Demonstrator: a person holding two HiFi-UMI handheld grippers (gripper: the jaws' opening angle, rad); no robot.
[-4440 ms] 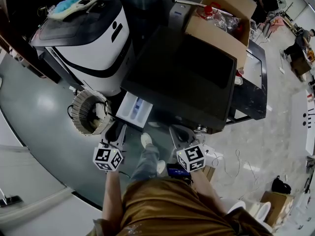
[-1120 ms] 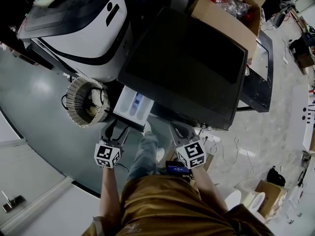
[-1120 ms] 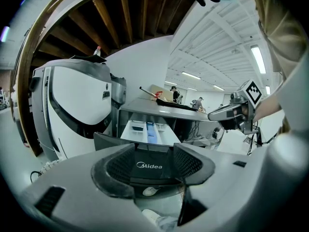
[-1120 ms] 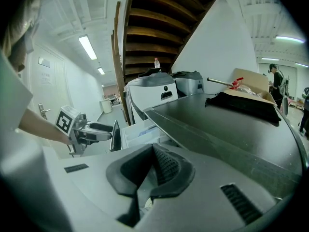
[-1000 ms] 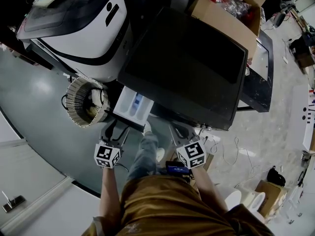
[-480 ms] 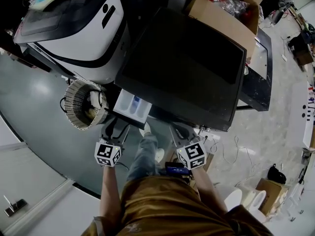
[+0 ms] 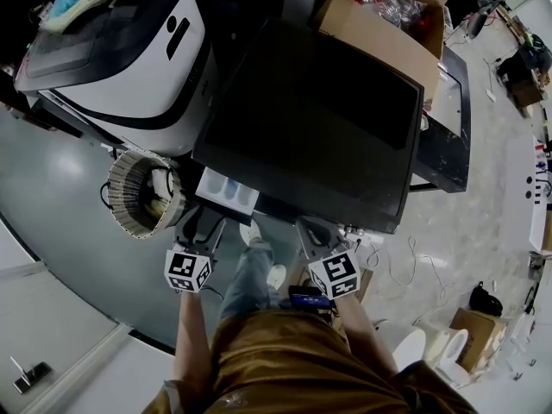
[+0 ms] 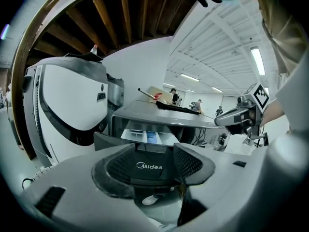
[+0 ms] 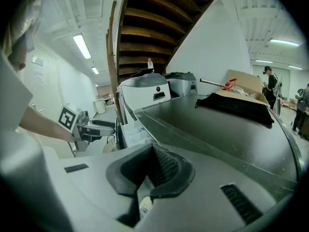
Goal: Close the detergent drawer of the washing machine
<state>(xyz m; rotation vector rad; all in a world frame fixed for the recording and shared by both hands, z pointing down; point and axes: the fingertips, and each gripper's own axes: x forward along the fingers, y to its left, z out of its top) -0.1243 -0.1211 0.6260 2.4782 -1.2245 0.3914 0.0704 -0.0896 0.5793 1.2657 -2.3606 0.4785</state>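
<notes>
Nearby, ribbed basket [image 7: 121, 198] just beside detergent drawer [image 7: 226, 191]; cardboard box [image 7: 379, 40] behind

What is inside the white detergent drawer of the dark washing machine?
The white detergent drawer shows pale compartments and one blue insert. Its rear is covered by the dark washing machine top, so that part cannot be seen.

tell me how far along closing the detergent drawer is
Done: the left hand-held gripper is at the dark front panel of the detergent drawer, jaws apart. In hand: the push. The drawer is only partly in, with its white compartments showing outside the washing machine. Left: slide it in until the front sits flush. The right hand-held gripper is shut and empty.
</notes>
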